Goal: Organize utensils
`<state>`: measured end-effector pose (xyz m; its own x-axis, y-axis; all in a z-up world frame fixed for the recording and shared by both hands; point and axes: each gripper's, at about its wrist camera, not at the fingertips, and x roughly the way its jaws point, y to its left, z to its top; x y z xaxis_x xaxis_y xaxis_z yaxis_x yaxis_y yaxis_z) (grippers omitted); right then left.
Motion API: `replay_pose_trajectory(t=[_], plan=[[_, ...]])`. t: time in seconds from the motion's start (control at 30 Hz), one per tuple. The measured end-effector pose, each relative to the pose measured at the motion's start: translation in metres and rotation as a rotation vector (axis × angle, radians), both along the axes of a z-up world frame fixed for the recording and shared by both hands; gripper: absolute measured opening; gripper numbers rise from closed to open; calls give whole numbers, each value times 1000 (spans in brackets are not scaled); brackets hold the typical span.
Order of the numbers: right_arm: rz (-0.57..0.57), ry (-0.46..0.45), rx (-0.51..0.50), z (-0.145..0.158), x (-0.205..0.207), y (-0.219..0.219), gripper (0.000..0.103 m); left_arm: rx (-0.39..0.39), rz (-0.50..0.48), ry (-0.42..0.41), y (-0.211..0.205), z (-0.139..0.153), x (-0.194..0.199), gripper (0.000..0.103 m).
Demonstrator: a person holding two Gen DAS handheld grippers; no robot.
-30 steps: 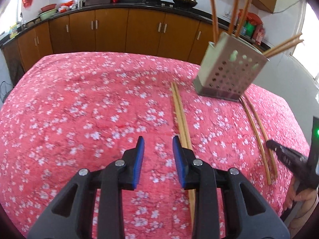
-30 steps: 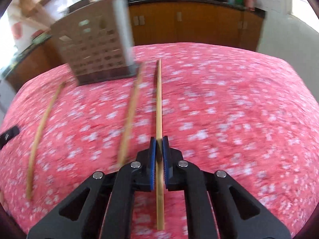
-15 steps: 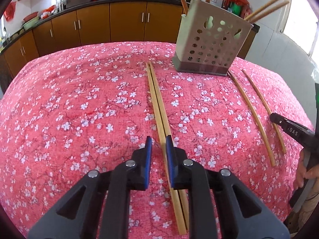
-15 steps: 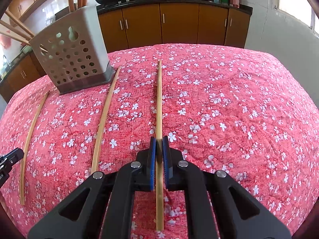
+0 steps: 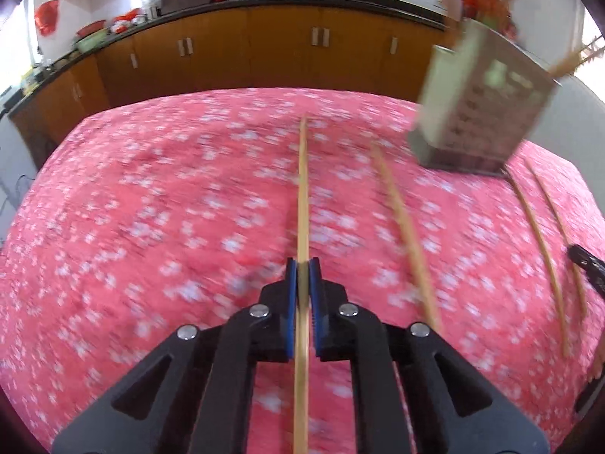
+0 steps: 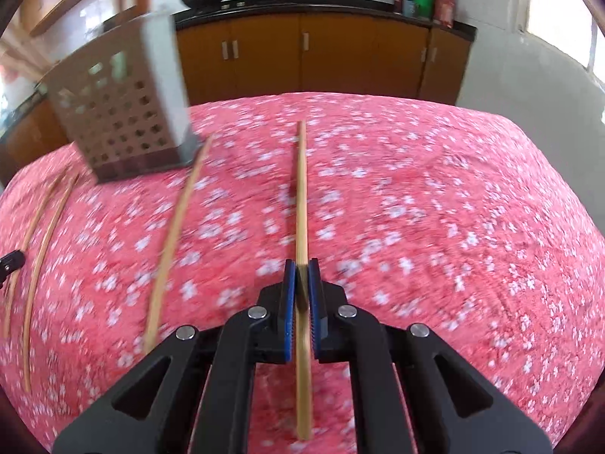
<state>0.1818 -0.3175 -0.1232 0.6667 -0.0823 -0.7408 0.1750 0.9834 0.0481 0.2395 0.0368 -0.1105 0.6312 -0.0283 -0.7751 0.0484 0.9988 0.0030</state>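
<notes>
My left gripper [image 5: 302, 265] points down at the red flowered tablecloth [image 5: 151, 208], its jaws closing tight on a bamboo chopstick [image 5: 302, 189] that runs straight ahead between the blue pads. A second chopstick [image 5: 401, 219] lies loose just to its right. In the right wrist view my right gripper [image 6: 301, 265] is shut on another chopstick [image 6: 301, 189], also pointing forward. The perforated grey utensil holder [image 5: 476, 113] stands at the far right with several chopsticks in it; the same holder [image 6: 121, 106] appears far left for the right wrist.
Two more chopsticks [image 5: 537, 234] lie right of the holder, near the right gripper's dark tip [image 5: 586, 265]. One loose chopstick [image 6: 177, 227] and a curved pair [image 6: 41, 249] lie left of my right gripper. Wooden kitchen cabinets [image 5: 264, 49] stand behind the table.
My left gripper slid right over the pair of chopsticks, closed on one and drew it away from its twin. The right gripper kept its grip and shifted slightly.
</notes>
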Motion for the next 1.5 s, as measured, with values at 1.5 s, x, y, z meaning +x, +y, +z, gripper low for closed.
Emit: replay_pose_trajectory(t=[1.5], plan=[[-19,-8,48,-4,3,-9,10,-51,29,-10,19,2,0,11]])
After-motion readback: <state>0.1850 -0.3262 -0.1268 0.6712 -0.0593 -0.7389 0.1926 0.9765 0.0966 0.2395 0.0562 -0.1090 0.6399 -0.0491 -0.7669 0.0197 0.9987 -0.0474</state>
